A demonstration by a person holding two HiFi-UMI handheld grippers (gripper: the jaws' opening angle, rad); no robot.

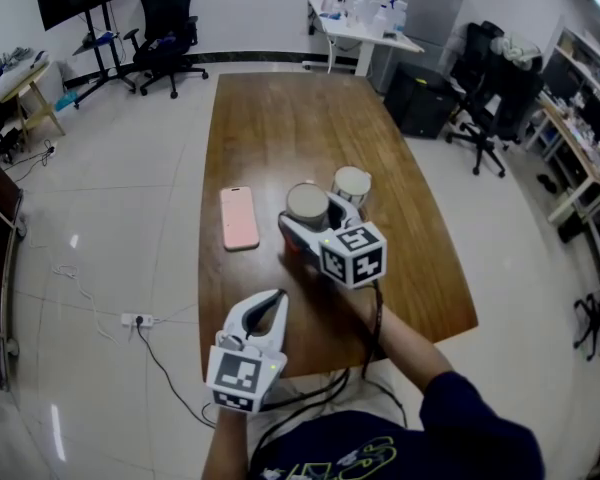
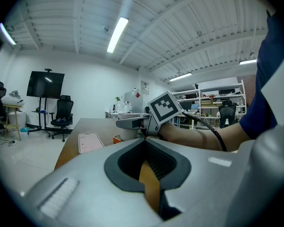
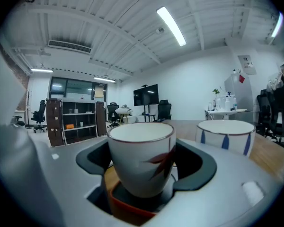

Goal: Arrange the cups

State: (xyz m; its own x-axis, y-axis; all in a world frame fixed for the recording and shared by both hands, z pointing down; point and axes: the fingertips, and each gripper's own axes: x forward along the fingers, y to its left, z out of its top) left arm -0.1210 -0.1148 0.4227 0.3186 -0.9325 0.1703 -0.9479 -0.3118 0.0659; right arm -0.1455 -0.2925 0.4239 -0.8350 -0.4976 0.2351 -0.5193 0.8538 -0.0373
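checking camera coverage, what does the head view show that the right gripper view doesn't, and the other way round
Only the head view: the pink phone and the left hand-held gripper.
Only the right gripper view: the red leaf mark on the leaf-pattern cup and the blue stripes on the blue-striped cup.
Both: the two cups side by side, the leaf-pattern cup between the jaws of the right hand-held gripper.

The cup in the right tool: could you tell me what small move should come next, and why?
The right tool grips the leaf-patterned cup, and the blue-striped cup stands close beside it on the table. So I would probably settle it there and then ease the jaws open.
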